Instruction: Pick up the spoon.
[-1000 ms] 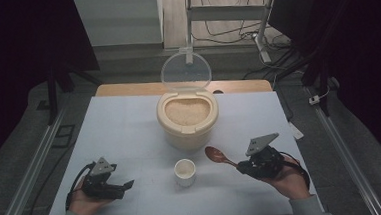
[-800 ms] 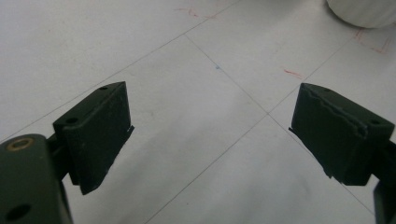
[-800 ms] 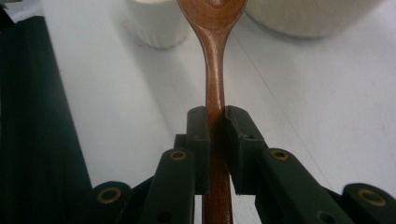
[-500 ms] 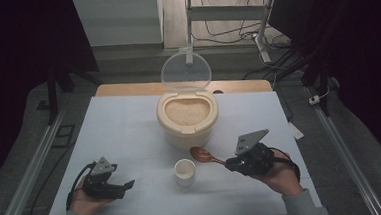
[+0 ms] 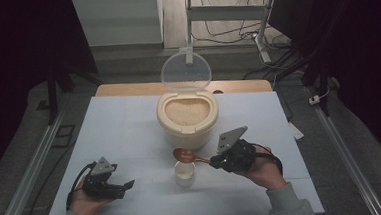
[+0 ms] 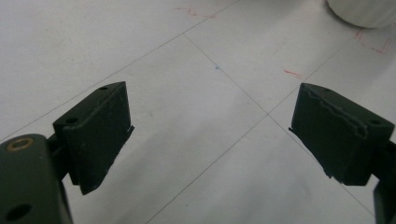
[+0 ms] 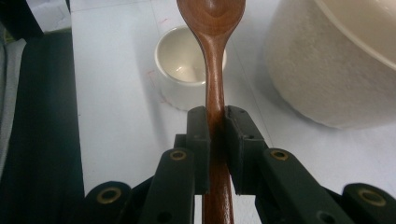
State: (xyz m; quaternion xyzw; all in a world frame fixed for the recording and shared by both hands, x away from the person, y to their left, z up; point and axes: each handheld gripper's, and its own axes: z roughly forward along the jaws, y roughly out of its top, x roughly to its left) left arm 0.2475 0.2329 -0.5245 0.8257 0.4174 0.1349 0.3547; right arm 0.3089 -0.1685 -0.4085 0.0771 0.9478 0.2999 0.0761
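Observation:
A cream rice container (image 5: 188,118) full of rice stands mid-table, its clear lid (image 5: 185,70) tipped up behind it. In front of it stands a small white cup (image 5: 185,173), seen close in the right gripper view (image 7: 189,70). My right gripper (image 5: 217,161) is shut on the handle of a brown wooden spoon (image 5: 187,156); the bowl of the spoon hovers just above and behind the cup. Along that gripper's jaws, the spoon (image 7: 215,56) points past the cup, with the container wall (image 7: 327,70) to its right. My left gripper (image 5: 123,186) rests open near the table's front left, nothing between its fingers (image 6: 98,135).
The white table (image 5: 125,136) has thin grid lines and faint red marks. A wooden board edge (image 5: 127,89) shows at the back. Metal rails (image 5: 27,172) run along both sides, and cables lie on the floor beyond.
My right gripper has carried the spoon leftward, from right of the cup to a spot just above and behind it. The left gripper has stayed put.

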